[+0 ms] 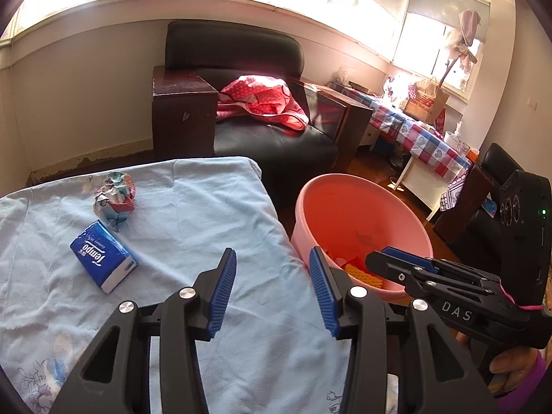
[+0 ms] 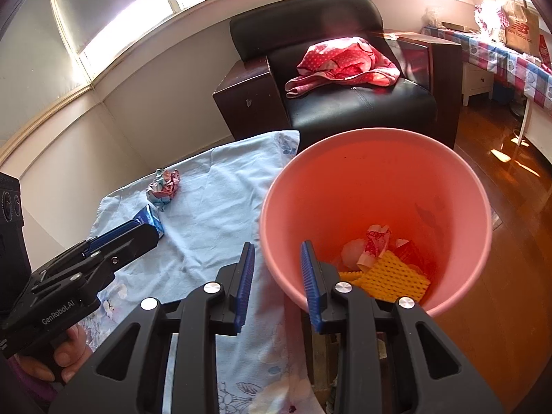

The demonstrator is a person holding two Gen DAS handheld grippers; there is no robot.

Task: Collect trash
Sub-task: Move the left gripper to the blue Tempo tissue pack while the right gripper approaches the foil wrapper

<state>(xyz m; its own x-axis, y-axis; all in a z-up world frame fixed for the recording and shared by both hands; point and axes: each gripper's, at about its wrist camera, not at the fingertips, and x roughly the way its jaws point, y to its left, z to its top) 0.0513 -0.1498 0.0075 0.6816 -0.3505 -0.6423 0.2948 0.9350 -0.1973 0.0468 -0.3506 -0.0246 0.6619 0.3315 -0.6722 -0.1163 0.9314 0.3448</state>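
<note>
A crumpled colourful paper ball lies on the light blue cloth at the table's far left; it also shows in the right wrist view. A blue Tempo tissue pack lies just in front of it. A pink bucket stands beside the table's right edge and holds yellow foam netting and paper scraps. My left gripper is open and empty above the cloth near its right edge. My right gripper is open and empty at the bucket's near rim.
A black armchair with a red dotted cloth stands behind the table and bucket. A side table with a checked cover and a paper bag is at the far right. Wooden floor lies right of the bucket.
</note>
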